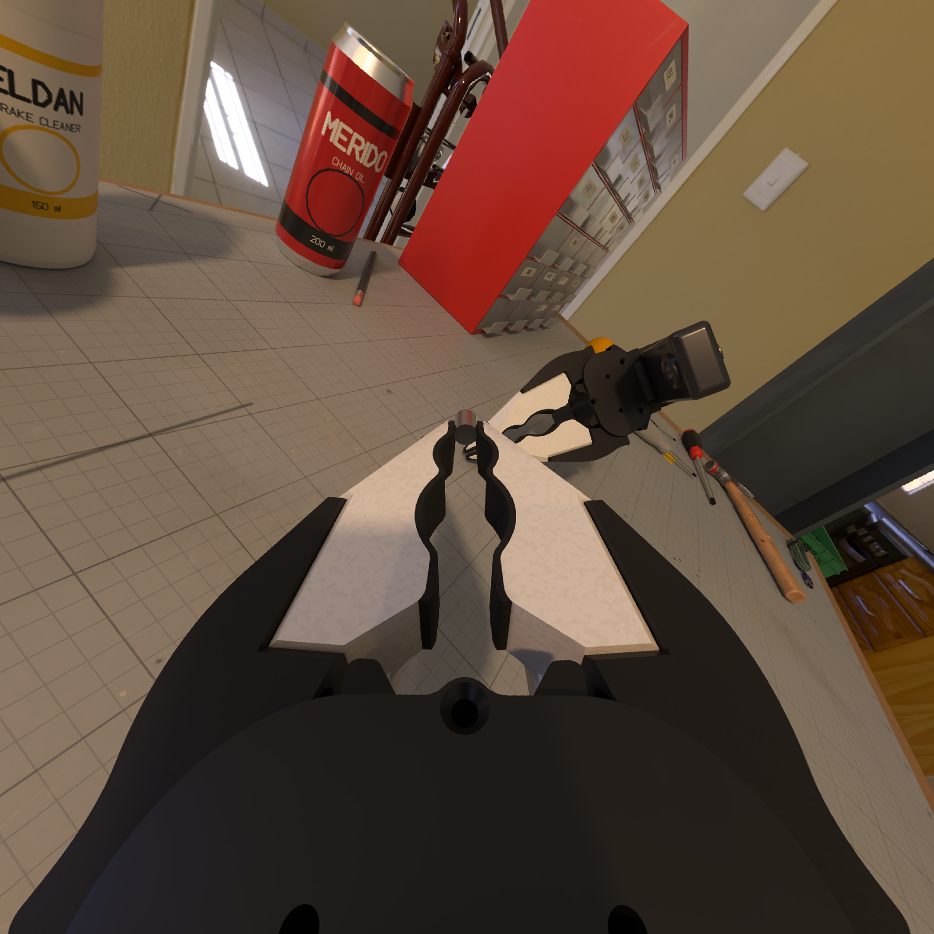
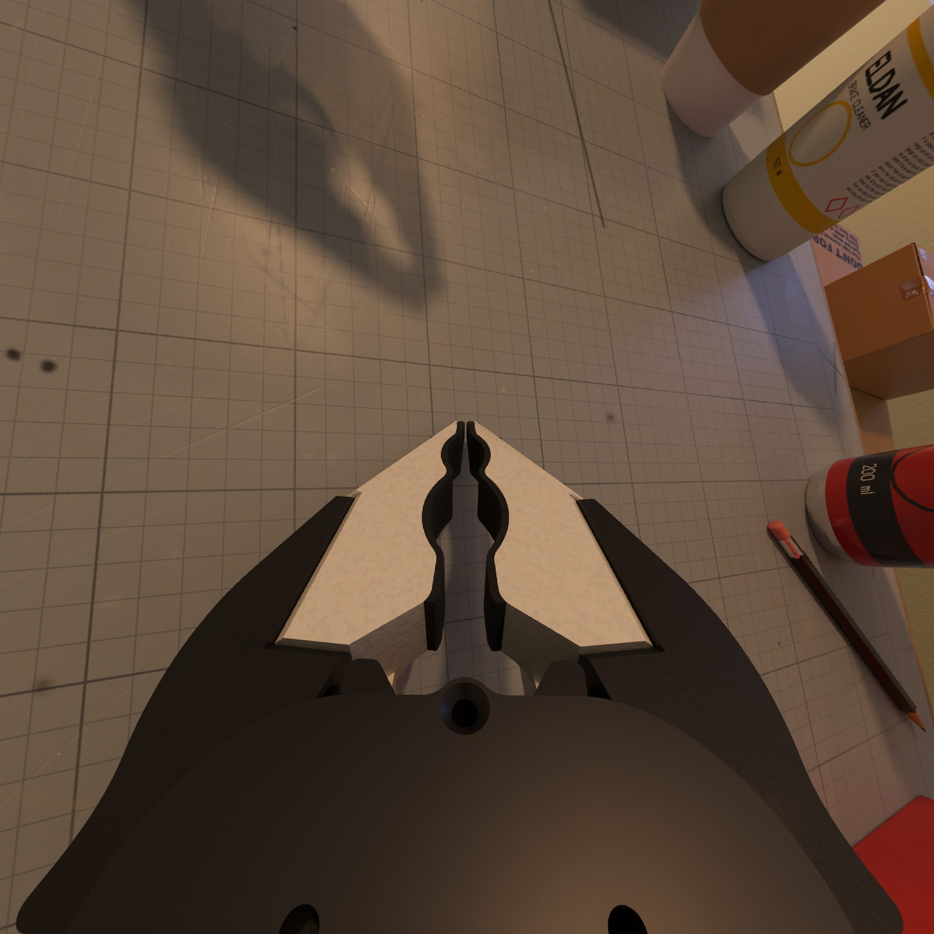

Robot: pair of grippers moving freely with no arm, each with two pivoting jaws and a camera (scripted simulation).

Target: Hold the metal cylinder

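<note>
A small grey metal cylinder [image 1: 465, 423] sits between the tips of my left gripper [image 1: 465, 429], which is shut on it just above the grid mat [image 1: 202, 404]. A thin wire loop shows just behind the cylinder, between the fingers. My right gripper [image 2: 465, 425] is shut and empty, its tips nearly touching over bare mat [image 2: 252, 404]. The right gripper also shows in the left wrist view [image 1: 510, 430], to the right of the cylinder and close to it, lying low over the mat. The cylinder does not show in the right wrist view.
A red can [image 1: 348, 151], a white bottle [image 1: 45, 131], a pencil [image 1: 365, 278] and a red drawer cabinet [image 1: 530, 167] stand at the back. A hammer [image 1: 758, 535] and screwdrivers [image 1: 700, 465] lie by the right table edge. In the right wrist view, bottles [image 2: 829, 151], a cardboard box [image 2: 884, 323], the can [image 2: 879, 505] and the pencil [image 2: 844, 626] line the right side.
</note>
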